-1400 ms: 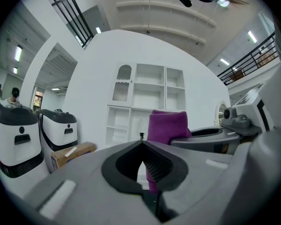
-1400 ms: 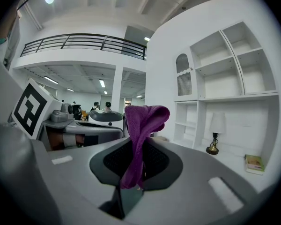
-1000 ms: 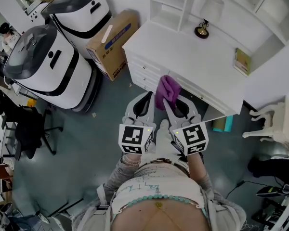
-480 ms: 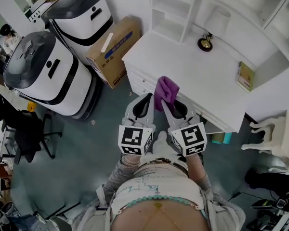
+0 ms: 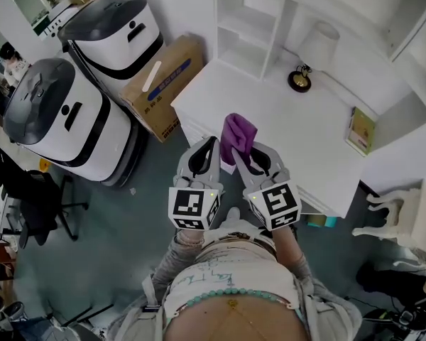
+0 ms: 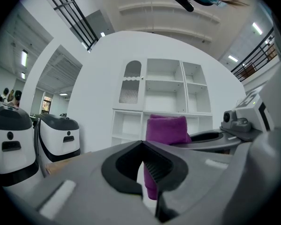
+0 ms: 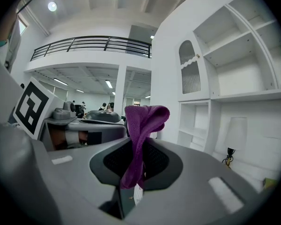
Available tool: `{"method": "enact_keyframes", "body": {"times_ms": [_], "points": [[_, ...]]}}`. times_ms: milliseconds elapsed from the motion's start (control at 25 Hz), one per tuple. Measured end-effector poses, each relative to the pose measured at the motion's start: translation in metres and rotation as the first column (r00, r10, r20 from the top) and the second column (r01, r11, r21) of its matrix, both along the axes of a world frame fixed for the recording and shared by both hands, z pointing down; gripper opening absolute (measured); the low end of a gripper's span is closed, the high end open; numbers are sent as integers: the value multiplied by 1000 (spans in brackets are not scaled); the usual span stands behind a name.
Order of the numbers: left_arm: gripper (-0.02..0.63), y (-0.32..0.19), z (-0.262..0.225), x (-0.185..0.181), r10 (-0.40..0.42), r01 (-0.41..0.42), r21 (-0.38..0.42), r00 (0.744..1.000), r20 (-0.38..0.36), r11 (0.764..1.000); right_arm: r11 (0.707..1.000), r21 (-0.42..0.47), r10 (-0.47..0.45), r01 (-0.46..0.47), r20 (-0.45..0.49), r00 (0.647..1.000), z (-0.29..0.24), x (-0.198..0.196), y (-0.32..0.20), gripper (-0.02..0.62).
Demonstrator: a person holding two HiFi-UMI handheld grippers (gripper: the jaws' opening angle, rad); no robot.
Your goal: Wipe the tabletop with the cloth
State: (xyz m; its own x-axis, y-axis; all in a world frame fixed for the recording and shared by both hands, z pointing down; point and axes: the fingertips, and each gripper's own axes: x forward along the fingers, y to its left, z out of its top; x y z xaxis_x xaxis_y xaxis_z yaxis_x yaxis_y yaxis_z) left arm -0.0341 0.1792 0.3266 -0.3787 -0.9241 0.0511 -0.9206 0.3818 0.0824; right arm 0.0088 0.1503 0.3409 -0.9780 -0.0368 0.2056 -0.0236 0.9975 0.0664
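White tabletop point(image 5: 284, 112) waits ahead. The right gripper point(image 5: 236, 155) pinches the purple cloth point(image 5: 238, 133) over its near edge; the left gripper point(image 5: 213, 142) is closed and empty. Held by one narrow fold, the cloth could slip free under wiping pressure.

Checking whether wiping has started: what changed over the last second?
Both tools moved forward: the right tool carried the cloth from short of the desk to over its near edge, the left tool alongside. Unchanged: right tool shut on the cloth, left tool shut and empty.
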Motion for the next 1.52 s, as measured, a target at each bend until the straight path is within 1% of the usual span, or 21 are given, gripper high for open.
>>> {"method": "enact_keyframes", "body": {"times_ms": [120,400,600,800,960,1320,1520], "points": [[2,-12,2,-1,-11,11,2,1000,-4,1000,1000,3,-12,12,-6,1000,3,-1,-13,80],[2,-27,14,-7,-15,14,-27,1000,-18,1000,1000,-5,9,-9,-24,1000,13,-5,-37,80],[2,-36,16,-22,9,-10,-35,1000,-26,999,999,-10,40,-40,-36,999,16,-17,-47,80],[2,-46,15,-54,46,-47,-28,999,-21,999,996,-3,92,-92,-37,995,16,-43,-58,80],[2,-61,12,-82,99,-99,-26,995,-14,995,991,6,135,-135,-39,990,14,-70,-68,80],[2,-81,19,-152,220,-221,-33,975,-24,975,976,12,219,-218,-46,975,18,-145,-75,80],[2,-83,23,-186,278,-279,-43,960,-19,959,960,1,279,-280,-53,959,23,-176,-74,80]]}}
